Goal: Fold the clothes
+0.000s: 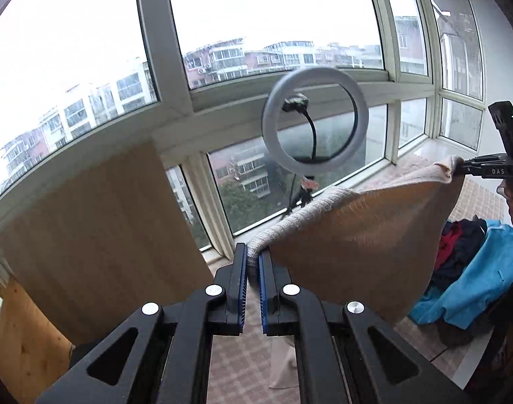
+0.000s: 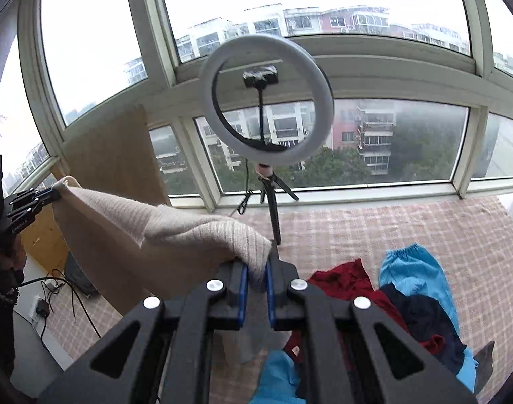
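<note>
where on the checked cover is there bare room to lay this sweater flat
Both the left gripper and the right gripper hold the sweater up. The checked cover is bare between the tripod, the window frame and the clothes pile. It is crowded at the pile, lower right.

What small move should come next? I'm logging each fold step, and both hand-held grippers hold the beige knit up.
Probably draw the left hand-held gripper and right hand-held gripper apart: the beige knit garment sags between them, so tightening it first would let it lie flat on the checked cloth.
</note>
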A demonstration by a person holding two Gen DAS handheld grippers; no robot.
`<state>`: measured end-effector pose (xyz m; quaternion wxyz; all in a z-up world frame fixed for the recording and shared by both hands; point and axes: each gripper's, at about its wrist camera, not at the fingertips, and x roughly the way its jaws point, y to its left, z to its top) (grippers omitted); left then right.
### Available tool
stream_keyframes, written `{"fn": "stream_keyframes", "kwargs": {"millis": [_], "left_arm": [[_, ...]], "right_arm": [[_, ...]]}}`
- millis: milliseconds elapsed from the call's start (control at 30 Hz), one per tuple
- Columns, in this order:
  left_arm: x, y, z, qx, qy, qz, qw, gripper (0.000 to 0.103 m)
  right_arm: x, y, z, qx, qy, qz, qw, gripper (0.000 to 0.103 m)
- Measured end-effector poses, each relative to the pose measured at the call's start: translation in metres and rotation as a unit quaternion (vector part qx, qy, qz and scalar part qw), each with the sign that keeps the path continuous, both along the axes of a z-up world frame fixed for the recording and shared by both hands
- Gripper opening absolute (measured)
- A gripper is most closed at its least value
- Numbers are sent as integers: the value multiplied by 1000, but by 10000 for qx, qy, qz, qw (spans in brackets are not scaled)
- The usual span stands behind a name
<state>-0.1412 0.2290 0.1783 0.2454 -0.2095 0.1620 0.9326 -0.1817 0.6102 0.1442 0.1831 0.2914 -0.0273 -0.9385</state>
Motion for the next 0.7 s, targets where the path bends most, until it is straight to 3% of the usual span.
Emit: {"fn": "stream_keyframes", "kwargs": {"millis": [167, 300, 467, 500, 567, 667, 700], "left_arm": [[59, -46, 97, -131, 1129, 232, 9933, 5], [95, -80, 139, -133, 1668, 322, 9854, 6], [122, -113, 166, -127, 1971, 425, 9794, 6], [125, -118, 167, -176, 2037, 535, 9774, 0], [128, -132, 172, -304, 2213, 904, 9705, 0], [89, -145, 157, -17, 1436, 640, 9876, 0], [73, -143, 141, -104, 1167, 646, 9910, 0]], "right_arm": [[60, -49, 95, 245, 1108, 178, 9934, 9], [116, -78, 145, 583, 1998, 67, 9781, 9], [149, -97, 178, 617, 2513, 7, 9659, 9], [148, -103, 179, 681, 2545, -31, 9647, 9], [142, -113, 177, 821, 2531, -101, 9639, 9], [101, -126, 155, 723, 2011, 124, 9768, 9], [81, -133, 139, 788, 1738, 171, 9815, 9]]}}
